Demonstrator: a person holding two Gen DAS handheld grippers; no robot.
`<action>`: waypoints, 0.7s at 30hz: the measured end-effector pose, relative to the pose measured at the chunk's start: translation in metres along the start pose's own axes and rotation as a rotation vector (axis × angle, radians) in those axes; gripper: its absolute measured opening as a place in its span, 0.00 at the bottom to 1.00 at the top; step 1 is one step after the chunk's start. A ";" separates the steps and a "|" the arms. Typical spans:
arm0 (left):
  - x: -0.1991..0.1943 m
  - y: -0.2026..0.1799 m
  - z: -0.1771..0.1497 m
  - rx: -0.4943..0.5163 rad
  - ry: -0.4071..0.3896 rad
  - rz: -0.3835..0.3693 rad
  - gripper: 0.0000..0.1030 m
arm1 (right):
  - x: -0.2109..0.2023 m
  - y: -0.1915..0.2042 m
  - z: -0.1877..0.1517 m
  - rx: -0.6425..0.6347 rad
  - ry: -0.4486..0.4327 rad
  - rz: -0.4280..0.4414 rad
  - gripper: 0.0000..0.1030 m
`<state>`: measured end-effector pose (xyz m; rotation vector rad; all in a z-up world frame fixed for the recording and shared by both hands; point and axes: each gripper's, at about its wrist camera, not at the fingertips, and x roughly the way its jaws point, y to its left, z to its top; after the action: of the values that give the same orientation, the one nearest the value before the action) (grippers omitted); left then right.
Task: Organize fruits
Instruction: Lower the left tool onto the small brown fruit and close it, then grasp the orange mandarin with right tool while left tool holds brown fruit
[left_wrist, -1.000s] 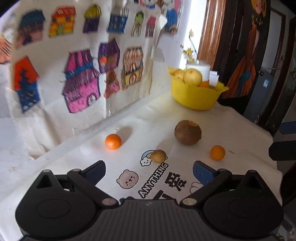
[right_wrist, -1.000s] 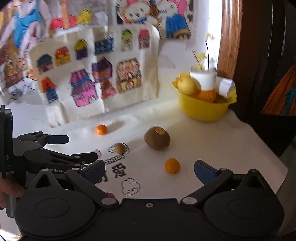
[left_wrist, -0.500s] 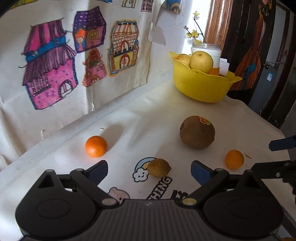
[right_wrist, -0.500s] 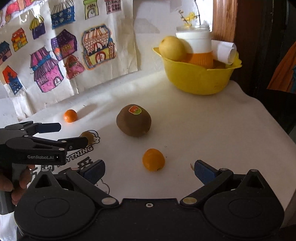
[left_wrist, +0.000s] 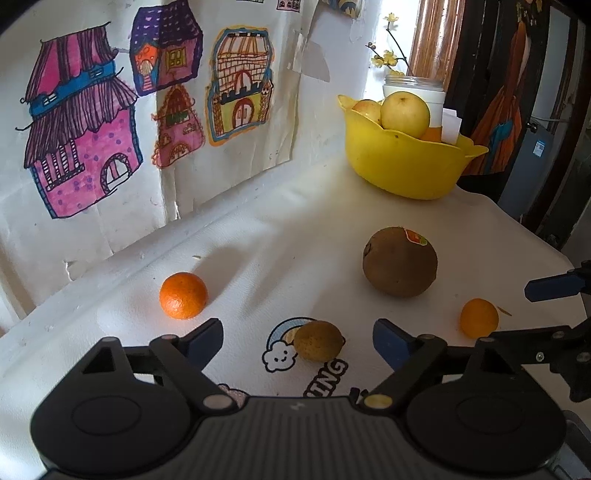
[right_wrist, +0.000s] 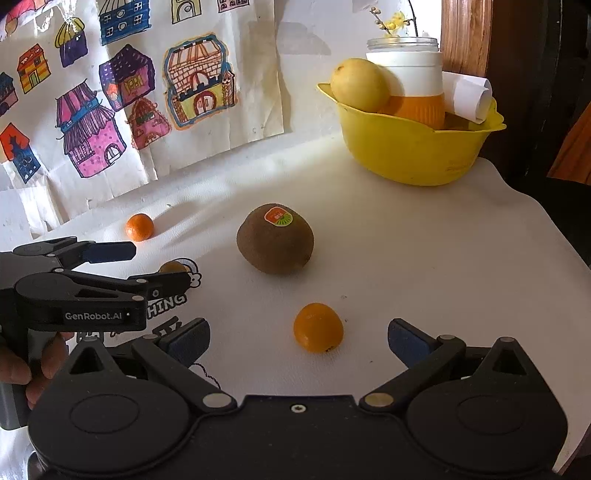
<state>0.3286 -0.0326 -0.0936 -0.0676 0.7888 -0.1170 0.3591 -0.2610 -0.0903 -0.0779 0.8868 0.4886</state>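
Yellow bowl (right_wrist: 413, 155) at the bench's (right_wrist: 424, 258) far corner, holding a pear (right_wrist: 358, 88), a white-and-orange jar (right_wrist: 410, 85) and rolled paper (right_wrist: 469, 96). Left gripper (left_wrist: 297, 338) with jaws apart, just been closing, around a small kiwi (left_wrist: 318, 340) without touching. Right gripper (right_wrist: 299, 338) gaping around a small orange (right_wrist: 317, 326); large kiwi (right_wrist: 275, 238) and tangerine (right_wrist: 139, 227) loose beyond.

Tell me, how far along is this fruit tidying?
Barely begun. The yellow plastic bowl already holds a pale yellow pear-like fruit. Four fruits lie loose on the white tablecloth: a large brown kiwi, a small brownish fruit and two small oranges. The left hand-held gripper, jaws just closing, brackets the brownish fruit; the right hand-held gripper stands open around an orange. Nothing is gripped.
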 end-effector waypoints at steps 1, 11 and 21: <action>0.000 0.000 0.000 0.004 -0.002 -0.002 0.84 | 0.000 0.000 0.000 0.000 0.001 0.000 0.99; 0.005 -0.007 -0.004 0.063 -0.001 -0.030 0.59 | 0.004 0.001 -0.003 0.004 0.008 0.008 0.99; 0.010 -0.014 -0.006 0.103 0.005 -0.050 0.32 | 0.007 -0.001 -0.003 0.013 0.008 0.016 0.99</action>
<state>0.3303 -0.0476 -0.1029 0.0109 0.7854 -0.2051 0.3610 -0.2596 -0.0978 -0.0610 0.8994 0.4971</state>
